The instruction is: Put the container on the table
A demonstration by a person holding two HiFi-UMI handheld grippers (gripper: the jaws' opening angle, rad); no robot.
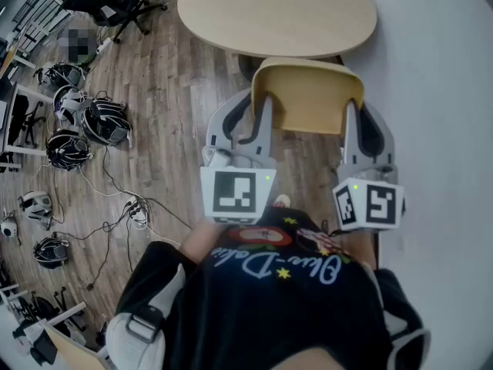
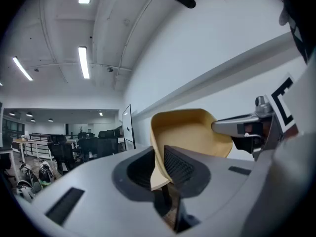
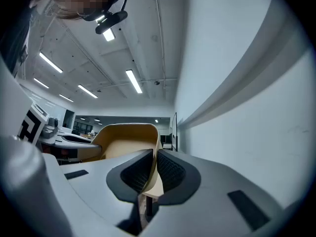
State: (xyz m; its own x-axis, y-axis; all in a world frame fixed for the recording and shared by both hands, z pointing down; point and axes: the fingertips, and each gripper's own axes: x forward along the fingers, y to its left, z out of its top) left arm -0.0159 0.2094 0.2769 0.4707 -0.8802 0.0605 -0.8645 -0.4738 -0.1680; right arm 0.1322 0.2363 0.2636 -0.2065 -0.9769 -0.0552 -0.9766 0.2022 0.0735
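Tan plastic container point(image 1: 308, 99) hangs between my two tongs, not on the table yet, its inside facing up toward me. L gripper point(image 1: 258, 110) pinches the left wall: in the left gripper view its ribbed pads point(image 2: 180, 164) press on the thin wall from both sides, w/ the rim curving up past them. R gripper point(image 1: 356, 126) does the same on the right wall. In the right gripper view its pads point(image 3: 170, 169) are clamped on the wall w/ no gap showing. Both tongs are level and roughly parallel.

The container is in the air over the wood floor point(image 1: 154, 91), just short of the near edge of the round light-wood table point(image 1: 277, 14). Its far rim looks close to that edge, but I can't tell if they overlap.

White wall point(image 1: 439, 91) runs along my right. Off to my left on the floor are a cluster of helmet-like headsets point(image 1: 104, 122) & loose cables point(image 1: 115, 199), well apart from the container.
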